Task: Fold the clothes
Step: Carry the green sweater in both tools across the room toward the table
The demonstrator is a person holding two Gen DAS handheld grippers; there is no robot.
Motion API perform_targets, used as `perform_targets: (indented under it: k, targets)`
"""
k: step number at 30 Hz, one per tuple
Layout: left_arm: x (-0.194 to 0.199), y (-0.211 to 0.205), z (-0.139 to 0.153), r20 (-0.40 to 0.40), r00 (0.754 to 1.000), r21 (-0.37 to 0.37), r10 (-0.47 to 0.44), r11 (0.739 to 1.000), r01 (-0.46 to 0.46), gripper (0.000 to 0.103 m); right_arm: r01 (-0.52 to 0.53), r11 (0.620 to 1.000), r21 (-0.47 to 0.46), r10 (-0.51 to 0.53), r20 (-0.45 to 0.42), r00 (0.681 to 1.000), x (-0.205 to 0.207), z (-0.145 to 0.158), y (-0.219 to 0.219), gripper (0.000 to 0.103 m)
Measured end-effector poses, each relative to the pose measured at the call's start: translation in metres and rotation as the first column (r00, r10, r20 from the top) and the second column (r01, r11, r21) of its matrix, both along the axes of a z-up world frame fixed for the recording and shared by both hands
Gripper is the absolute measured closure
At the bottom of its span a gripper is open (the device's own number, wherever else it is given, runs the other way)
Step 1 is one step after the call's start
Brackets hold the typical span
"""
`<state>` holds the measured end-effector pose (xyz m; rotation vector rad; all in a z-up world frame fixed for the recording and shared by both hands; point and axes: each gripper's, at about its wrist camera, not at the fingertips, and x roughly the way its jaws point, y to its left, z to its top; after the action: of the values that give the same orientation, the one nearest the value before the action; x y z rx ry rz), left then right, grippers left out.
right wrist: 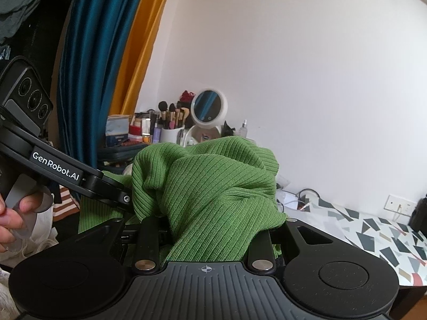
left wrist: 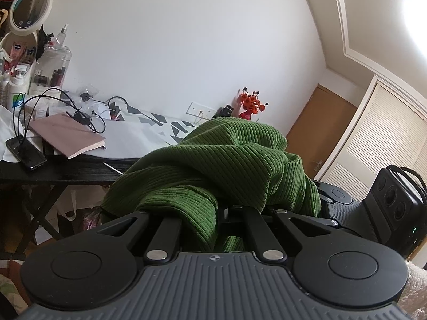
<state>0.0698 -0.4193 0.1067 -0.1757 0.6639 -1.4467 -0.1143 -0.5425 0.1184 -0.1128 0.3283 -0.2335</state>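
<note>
Left wrist view: green ribbed top (left wrist: 213, 157) carried in the air, bunched over both grippers, folding not yet begun.
Left gripper (left wrist: 213, 208) clamped on the cloth; right gripper (right wrist: 210, 213) narrowly parted, gripping it too. Next, by my reading: spread the top flat on a surface.

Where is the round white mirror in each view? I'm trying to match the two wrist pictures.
Left wrist: round white mirror at the far upper left, above the cluttered black table.
Right wrist: the mirror just left of centre, above the green ribbed garment.
Shared landmark: the grey-patterned cloth.
</note>
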Motion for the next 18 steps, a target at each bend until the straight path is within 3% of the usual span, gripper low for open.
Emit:
perform_targets:
  k: [18]
  targets:
    - [0.009,-0.007,-0.001,-0.001,1.0,0.008,-0.016,1.0,0.016,0.099,0.035,0.999,0.002,-0.035,-0.002,0.999,-0.001,-0.006,0.009,0.077]
